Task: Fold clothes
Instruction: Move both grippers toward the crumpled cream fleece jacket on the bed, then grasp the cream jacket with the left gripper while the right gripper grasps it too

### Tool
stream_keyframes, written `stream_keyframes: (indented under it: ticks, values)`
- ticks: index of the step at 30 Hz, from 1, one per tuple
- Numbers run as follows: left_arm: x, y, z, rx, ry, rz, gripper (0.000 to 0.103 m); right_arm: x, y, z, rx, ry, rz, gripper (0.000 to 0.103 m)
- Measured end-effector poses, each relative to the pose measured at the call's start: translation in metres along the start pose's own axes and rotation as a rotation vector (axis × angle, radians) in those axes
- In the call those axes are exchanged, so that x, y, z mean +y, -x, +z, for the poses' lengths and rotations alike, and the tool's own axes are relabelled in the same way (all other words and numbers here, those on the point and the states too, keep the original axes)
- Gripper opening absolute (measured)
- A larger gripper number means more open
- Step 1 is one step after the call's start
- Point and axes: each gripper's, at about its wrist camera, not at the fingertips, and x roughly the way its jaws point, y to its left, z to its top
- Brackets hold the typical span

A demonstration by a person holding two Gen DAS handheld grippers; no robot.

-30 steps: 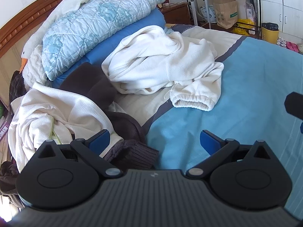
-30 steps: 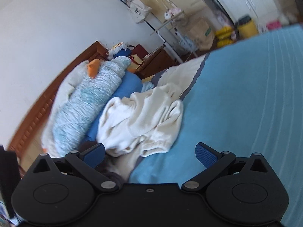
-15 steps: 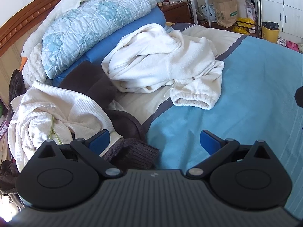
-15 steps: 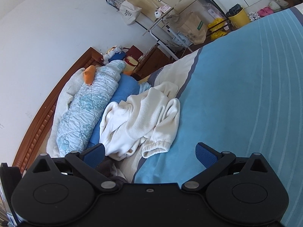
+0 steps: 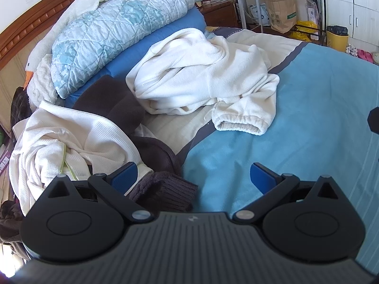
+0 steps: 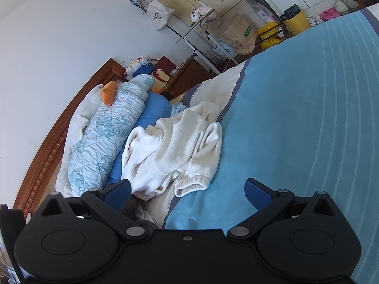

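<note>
A crumpled white fleece garment (image 5: 201, 75) lies on the blue bed cover (image 5: 308, 123), one elastic cuff (image 5: 236, 125) pointing toward me; it also shows in the right wrist view (image 6: 173, 151). A white waffle-knit garment (image 5: 71, 137) and a dark brown knit garment (image 5: 161, 184) lie heaped at the left. My left gripper (image 5: 193, 175) is open and empty, above the brown knit's edge. My right gripper (image 6: 187, 190) is open and empty, held above the bed short of the fleece cuff (image 6: 191, 184).
A quilted light-blue duvet roll (image 5: 118, 30) and a blue pillow (image 5: 165, 35) lie against the wooden headboard (image 5: 30, 23). A plush goose (image 5: 33, 71) lies at the left. Beyond the bed stand a nightstand (image 6: 189, 75), a paper bag (image 5: 281, 11) and a yellow bin (image 5: 336, 35).
The right gripper's view has swung and steadied, with the fleece now nearer and more central between its fingers. The left gripper has shifted only slightly. Both stay open.
</note>
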Motion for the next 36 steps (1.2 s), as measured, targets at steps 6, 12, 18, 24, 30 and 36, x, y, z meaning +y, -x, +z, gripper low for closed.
stream_keyframes:
  ticks: [6,12,18,24,30,36]
  values:
    - [0.009,-0.009,0.006,-0.011,0.029,-0.017,0.103,0.000,-0.002,-0.002,0.007,0.012,0.002,0.103]
    - [0.036,-0.031,0.023,-0.044,0.114,-0.059,0.103,-0.010,-0.022,-0.009,0.050,-0.023,0.027,0.103]
    - [0.063,-0.053,0.041,-0.076,0.200,-0.101,0.101,-0.022,-0.055,-0.025,0.158,-0.071,0.011,0.103]
    - [0.072,-0.082,0.084,-0.124,0.171,-0.101,0.101,-0.021,-0.090,-0.025,0.235,-0.133,0.024,0.103]
    - [0.086,-0.130,0.110,-0.216,0.053,-0.047,0.099,-0.014,-0.136,-0.009,0.386,-0.316,0.242,0.103]
    - [0.094,-0.181,0.102,-0.143,0.045,-0.061,0.087,-0.019,-0.160,-0.003,0.426,-0.298,0.129,0.103]
